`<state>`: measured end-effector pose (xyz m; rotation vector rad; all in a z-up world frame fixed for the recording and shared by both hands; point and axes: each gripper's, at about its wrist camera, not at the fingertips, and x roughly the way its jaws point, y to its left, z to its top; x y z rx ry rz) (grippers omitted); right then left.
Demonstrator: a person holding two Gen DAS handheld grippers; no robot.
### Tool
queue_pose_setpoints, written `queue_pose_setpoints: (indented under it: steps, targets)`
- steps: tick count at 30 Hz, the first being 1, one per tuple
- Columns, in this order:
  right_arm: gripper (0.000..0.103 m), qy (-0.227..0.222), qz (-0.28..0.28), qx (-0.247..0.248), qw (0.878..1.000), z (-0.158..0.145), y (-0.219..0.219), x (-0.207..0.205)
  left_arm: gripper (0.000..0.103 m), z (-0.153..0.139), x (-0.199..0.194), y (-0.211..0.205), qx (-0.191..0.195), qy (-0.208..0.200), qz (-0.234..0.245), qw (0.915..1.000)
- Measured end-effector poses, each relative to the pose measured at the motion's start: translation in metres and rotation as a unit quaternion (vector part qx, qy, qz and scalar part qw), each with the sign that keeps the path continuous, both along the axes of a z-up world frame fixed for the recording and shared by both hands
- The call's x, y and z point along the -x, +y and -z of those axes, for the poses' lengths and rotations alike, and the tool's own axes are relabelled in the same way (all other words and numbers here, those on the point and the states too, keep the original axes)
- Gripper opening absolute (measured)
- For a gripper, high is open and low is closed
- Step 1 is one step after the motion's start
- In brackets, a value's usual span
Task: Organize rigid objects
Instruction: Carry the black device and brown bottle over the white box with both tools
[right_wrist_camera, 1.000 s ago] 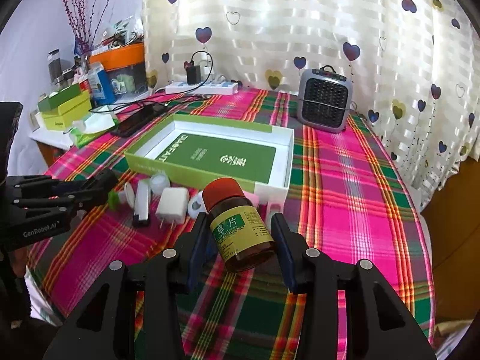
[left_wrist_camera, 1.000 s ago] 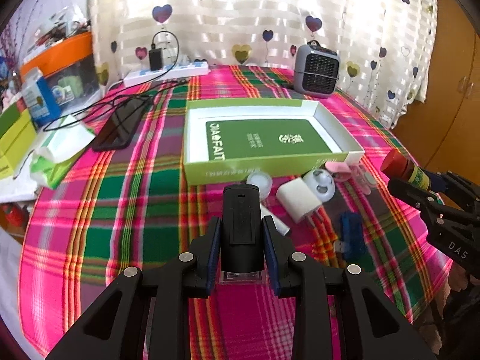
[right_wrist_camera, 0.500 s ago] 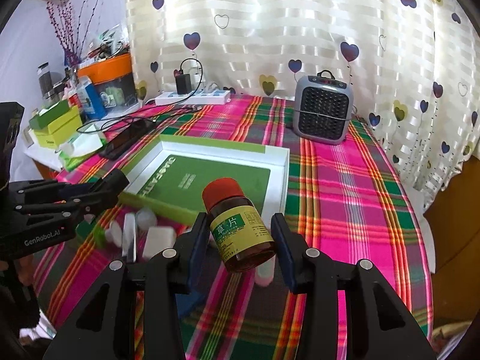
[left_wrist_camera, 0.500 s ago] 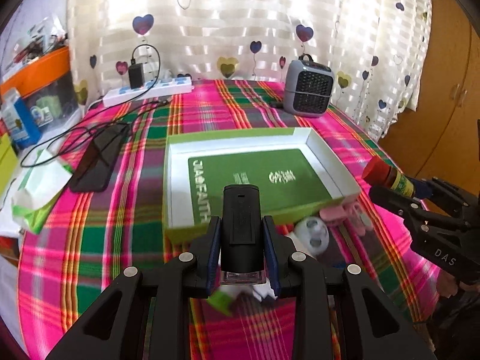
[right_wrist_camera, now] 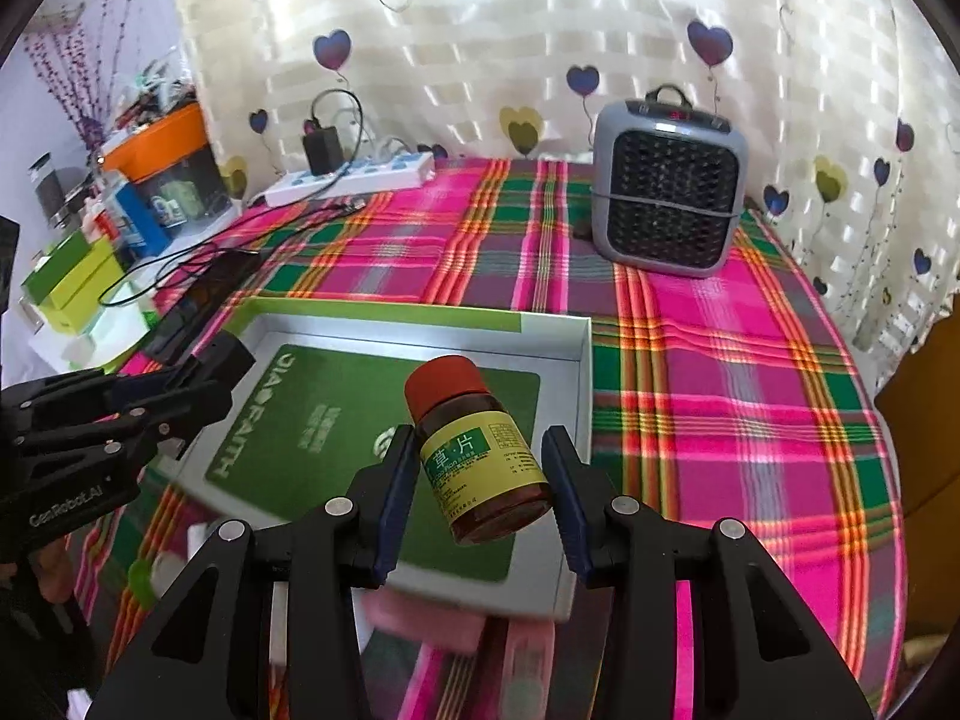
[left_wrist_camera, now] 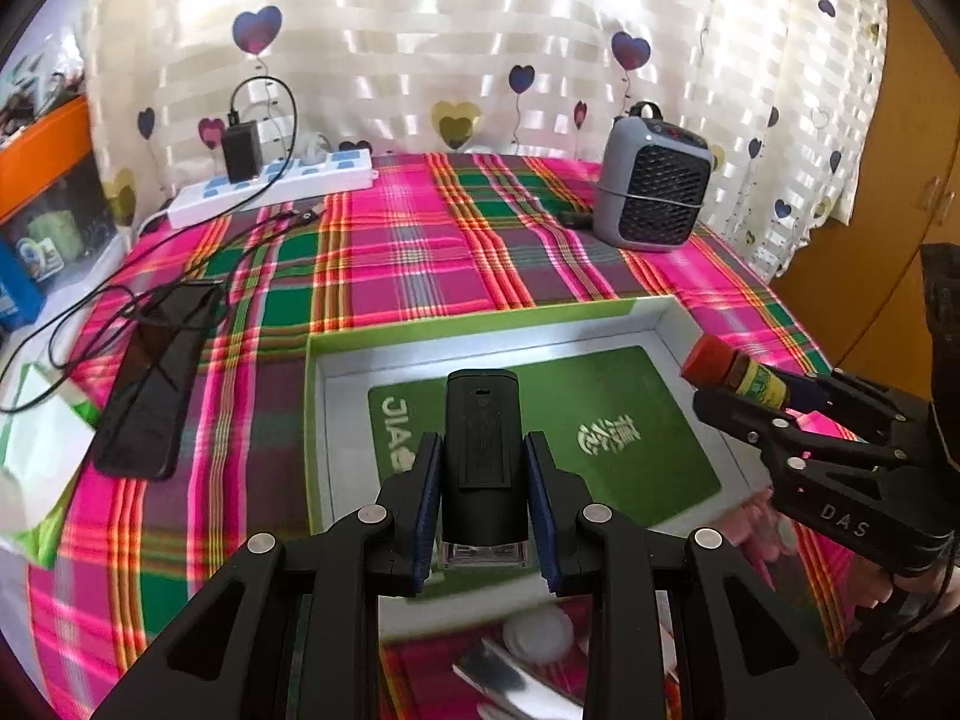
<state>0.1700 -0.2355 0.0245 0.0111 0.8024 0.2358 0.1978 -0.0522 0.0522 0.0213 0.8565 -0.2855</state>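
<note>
My left gripper (left_wrist_camera: 483, 474) is shut on a black stamp-like block (left_wrist_camera: 482, 450) and holds it above the near part of the open green-and-white box (left_wrist_camera: 336, 360). My right gripper (right_wrist_camera: 480, 480) is shut on a brown pill bottle (right_wrist_camera: 480, 462) with a red cap and yellow label, held above the box's right part (right_wrist_camera: 585, 372). The bottle also shows in the left wrist view (left_wrist_camera: 729, 367), by the box's right wall. A green card (left_wrist_camera: 630, 420) lies on the box floor.
Small loose items lie blurred in front of the box: a white round lid (left_wrist_camera: 537, 633) and pink pieces (right_wrist_camera: 432, 618). A grey fan heater (right_wrist_camera: 669, 186) stands at the back right. A power strip (left_wrist_camera: 270, 186), cables and a black phone (left_wrist_camera: 156, 390) lie on the left.
Both grippers have moved forward from the loose items at the table's front to over the box, each keeping hold of its object.
</note>
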Motion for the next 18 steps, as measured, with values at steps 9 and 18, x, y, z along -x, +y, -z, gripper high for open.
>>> queue_pose_setpoints:
  steps: [9, 18]
  targets:
    - [0.044, 0.021, 0.002, 0.010, 1.000, 0.012, 0.005, -0.031, 0.026, 0.018, -0.031, 0.004, -0.003, 0.019, -0.008, 0.9998]
    - [0.044, 0.038, 0.001, 0.017, 0.999, 0.025, 0.011, -0.052, 0.026, 0.032, -0.045, 0.005, -0.010, 0.035, -0.012, 0.9993]
